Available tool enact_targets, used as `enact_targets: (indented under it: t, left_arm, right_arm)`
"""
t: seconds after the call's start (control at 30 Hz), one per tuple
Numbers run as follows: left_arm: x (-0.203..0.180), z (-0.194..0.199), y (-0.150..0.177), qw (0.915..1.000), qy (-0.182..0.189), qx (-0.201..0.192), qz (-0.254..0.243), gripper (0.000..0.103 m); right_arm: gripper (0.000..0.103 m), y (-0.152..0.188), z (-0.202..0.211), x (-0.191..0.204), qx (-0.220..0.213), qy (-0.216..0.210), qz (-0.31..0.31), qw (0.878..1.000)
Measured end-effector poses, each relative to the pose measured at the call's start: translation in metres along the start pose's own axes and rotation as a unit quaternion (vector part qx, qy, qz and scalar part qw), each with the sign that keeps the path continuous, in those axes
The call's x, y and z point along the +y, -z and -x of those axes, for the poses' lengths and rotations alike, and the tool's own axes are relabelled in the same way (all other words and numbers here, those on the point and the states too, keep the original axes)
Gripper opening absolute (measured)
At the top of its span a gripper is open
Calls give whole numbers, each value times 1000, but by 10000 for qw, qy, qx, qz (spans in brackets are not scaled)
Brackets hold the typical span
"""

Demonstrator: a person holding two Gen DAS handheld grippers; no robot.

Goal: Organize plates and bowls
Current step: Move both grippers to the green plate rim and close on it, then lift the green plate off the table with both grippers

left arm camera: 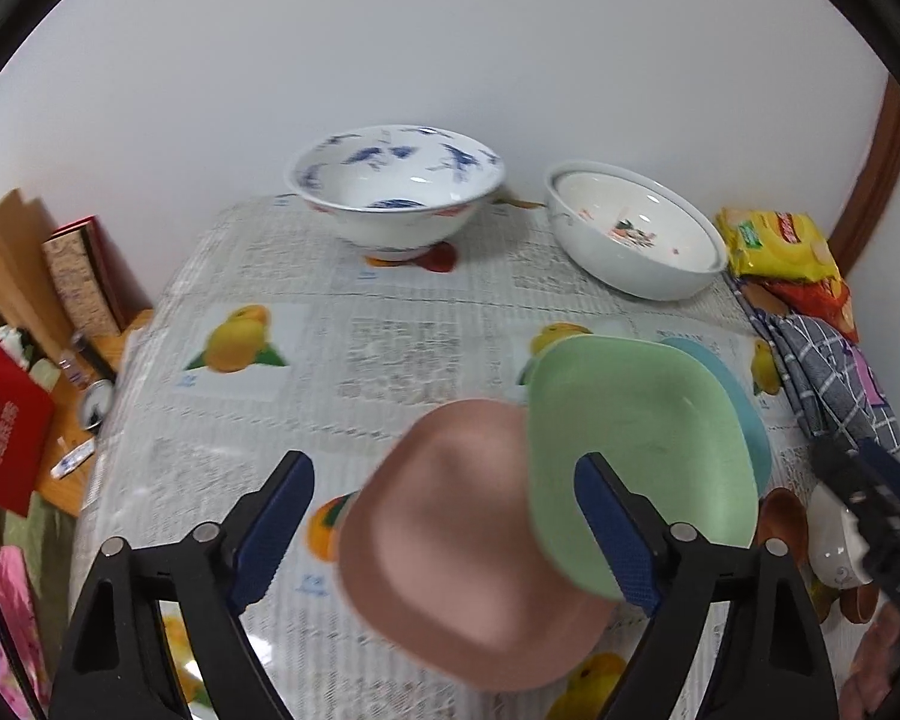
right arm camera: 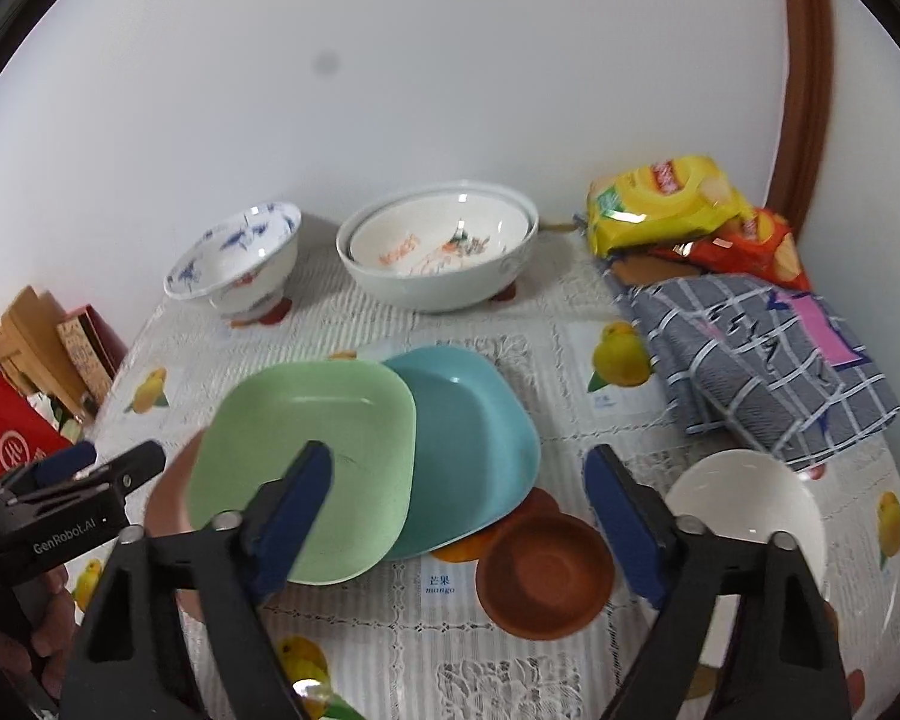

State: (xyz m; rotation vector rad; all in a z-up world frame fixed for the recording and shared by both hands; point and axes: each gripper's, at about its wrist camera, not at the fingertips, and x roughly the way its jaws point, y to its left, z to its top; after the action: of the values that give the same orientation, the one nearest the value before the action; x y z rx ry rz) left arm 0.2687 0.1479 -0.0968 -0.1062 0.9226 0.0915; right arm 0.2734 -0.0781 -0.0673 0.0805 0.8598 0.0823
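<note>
Three squarish plates overlap on the table: a pink plate (left arm camera: 468, 540), a green plate (left arm camera: 636, 450) (right arm camera: 306, 450) on its right edge, and a teal plate (right arm camera: 474, 444) under the green one. My left gripper (left arm camera: 447, 534) hovers open over the pink plate, its pads apart from it. My right gripper (right arm camera: 459, 519) stands open above the teal plate's near edge and a small brown bowl (right arm camera: 546, 570). A small white bowl (right arm camera: 750, 510) sits right of that. At the back stand a blue-patterned bowl (left arm camera: 396, 186) and nested white bowls (right arm camera: 444, 252).
Yellow and orange snack bags (right arm camera: 666, 204) and a folded checked cloth (right arm camera: 762, 360) fill the right side. The table's left edge (left arm camera: 120, 396) drops off to boxes and a red packet (left arm camera: 6, 420). A white wall runs close behind the bowls.
</note>
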Motion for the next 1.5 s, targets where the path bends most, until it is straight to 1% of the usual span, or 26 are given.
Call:
enact_targets:
  t: [0.1, 0.23, 0.27, 0.33, 0.4, 0.47, 0.53, 0.57, 0.6, 0.63, 0.7, 0.73, 0.77, 0.8, 0.87, 0.9, 1.0, 1.17, 1.3, 1.5]
  left_arm:
    - [-13, -13, -5, 9999, 84, 88, -89, 82]
    - [-24, -28, -10, 9996, 135, 208, -133, 78]
    - [-26, -31, -10, 9995, 136, 229, -145, 75]
    - [-30, -39, -11, 9993, 117, 308, -172, 73]
    - [-32, -46, -10, 9991, 109, 369, -177, 65]
    - [-34, -52, -9, 9988, 122, 447, -174, 61]
    - [-35, -55, -8, 9987, 124, 466, -187, 61]
    - [-37, -57, -8, 9985, 132, 492, -206, 58]
    - [-38, -59, -8, 9984, 142, 508, -226, 54]
    - [-40, -60, -7, 9982, 145, 523, -249, 52]
    - [-42, -63, -5, 9979, 156, 563, -288, 43]
    - [-42, -63, -5, 9978, 206, 562, -287, 40]
    - [-42, -62, -4, 9977, 251, 559, -280, 33]
    - [-44, -61, -4, 9976, 286, 566, -285, 27]
    - [-46, -58, -4, 9976, 215, 553, -351, 21]
    - [-46, -56, -4, 9976, 183, 563, -368, 17]
    - [-44, -47, -3, 9979, 241, 528, -300, 14]
    - [-45, -17, -4, 9987, 245, 327, -311, 12]
    - [-48, 8, 0, 9989, 312, 160, -313, 11]
    - [-59, 43, 14, 9983, 455, 68, -353, 11]
  right_arm:
    - [76, 2, -17, -1, 157, -157, -50, 9997]
    - [68, 1, -34, 2, 237, -264, -4, 9994]
    - [63, 1, -39, 4, 292, -270, 23, 9992]
    - [57, 1, -48, 6, 383, -292, 65, 9988]
    - [56, 1, -56, 7, 419, -290, 99, 9987]
    - [46, 1, -60, 10, 399, -245, 186, 9987]
    - [41, 2, -64, 12, 404, -232, 267, 9986]
    - [41, 1, -66, 12, 412, -245, 271, 9985]
    - [40, 2, -69, 13, 432, -276, 255, 9984]
    - [38, 2, -71, 13, 458, -296, 245, 9982]
    - [29, 3, -75, 13, 508, -351, 234, 9978]
    - [19, 3, -77, 13, 531, -362, 227, 9977]
    - [14, 4, -79, 13, 543, -415, 222, 9974]
    - [12, 5, -79, 13, 552, -486, 215, 9971]
    - [7, 6, -79, 13, 560, -572, 175, 9966]
    - [7, 6, -78, 14, 543, -545, 154, 9969]
    - [6, 7, -69, 13, 445, -429, 94, 9980]
    - [6, 7, -46, 9, 435, -584, -76, 9973]
    - [6, 9, -21, 5, 361, -571, -202, 9975]
    - [6, 17, 18, -4, 203, -518, -261, 9981]
